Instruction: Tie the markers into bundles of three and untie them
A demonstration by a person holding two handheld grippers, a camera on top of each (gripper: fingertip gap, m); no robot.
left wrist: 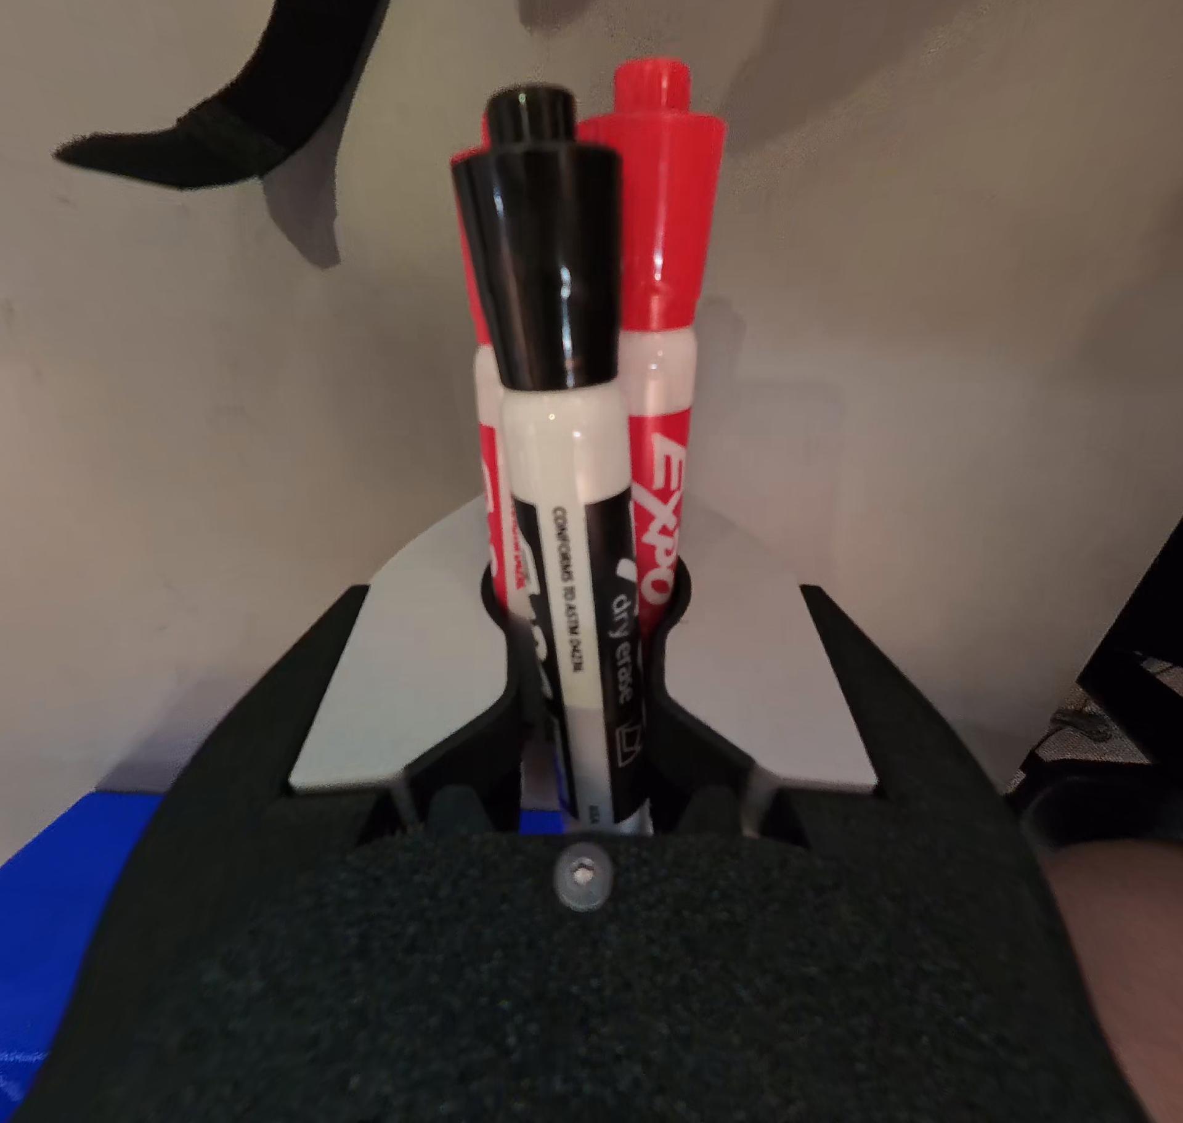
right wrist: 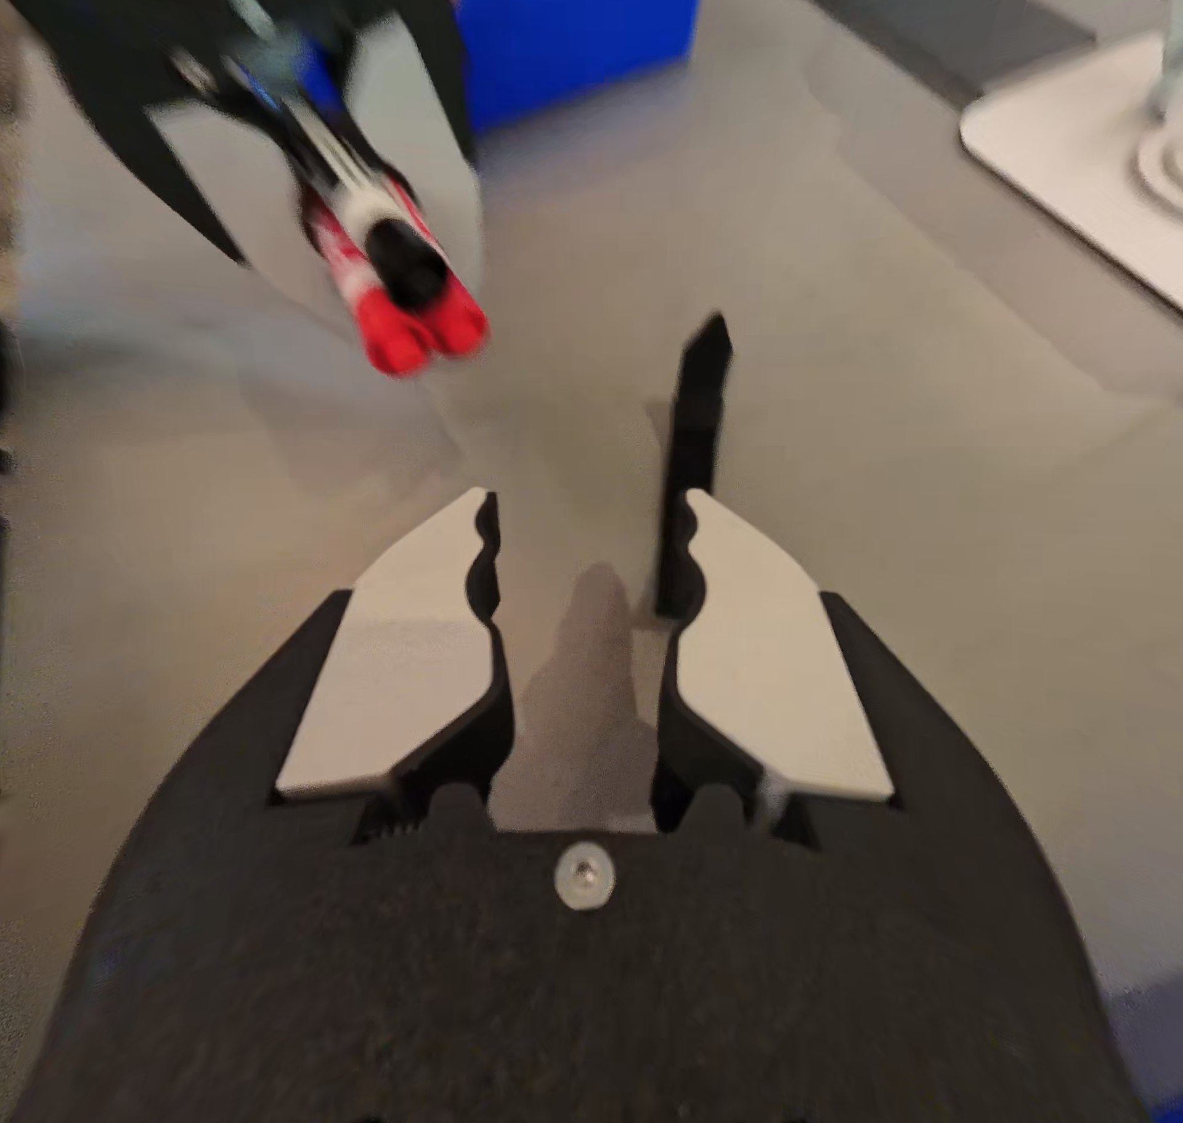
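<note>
Your left gripper (left wrist: 586, 586) has its jaws closed around three markers (left wrist: 576, 388): one black-capped (left wrist: 544, 247) in front, two red-capped (left wrist: 659, 215) behind, caps pointing away from you. The three stand pressed together and lifted off the desk (left wrist: 192, 452).

Your right gripper (right wrist: 586, 554) is empty, its jaws parted by a moderate gap. It hovers over the desk with the black strap (right wrist: 694, 445) just beside its right finger (right wrist: 768, 644), not between the pads. In the left wrist view that strap lies flat on the desk to the upper left of the markers, well apart from them.

Assessment: grouping is done for one set of three. No binding shows around the markers, though the stretch inside the jaws is hidden, so this is probably an untied bundle. Whether it awaits tying or has just been released cannot be told. A blue box (right wrist: 576, 29) sits toward the desk's far edge, a white stand base (right wrist: 1056, 151) toward its far right corner.
</note>
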